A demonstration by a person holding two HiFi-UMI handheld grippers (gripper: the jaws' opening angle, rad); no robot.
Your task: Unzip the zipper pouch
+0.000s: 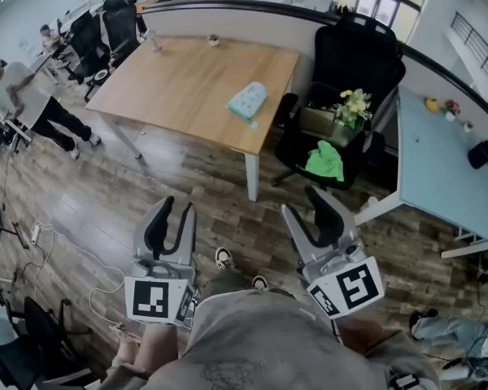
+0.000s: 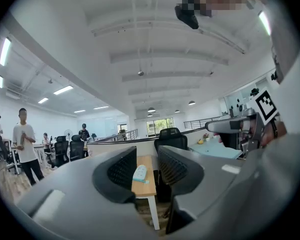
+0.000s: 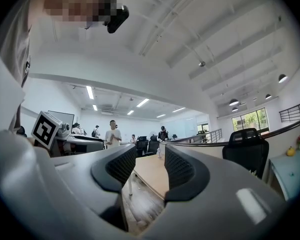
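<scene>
Head view: the pouch [image 1: 248,101] lies flat on the wooden table [image 1: 179,84], near its right edge, well apart from both grippers. The left gripper [image 1: 176,211] and right gripper [image 1: 304,205] hang over the floor [image 1: 228,185], pointing toward the table, each with its jaws apart and holding nothing. A black chair [image 1: 354,59] with a green cloth [image 1: 324,161] on its seat stands just right of the table. A person [image 1: 20,96] stands far left.

Left gripper view: the jaws stand wide with nothing between them; through the gap the pouch shows far off on the table's end, the chair behind it.

Right gripper view: the jaws are spread and empty; the gap frames the table top and floor. The pouch does not show here
</scene>
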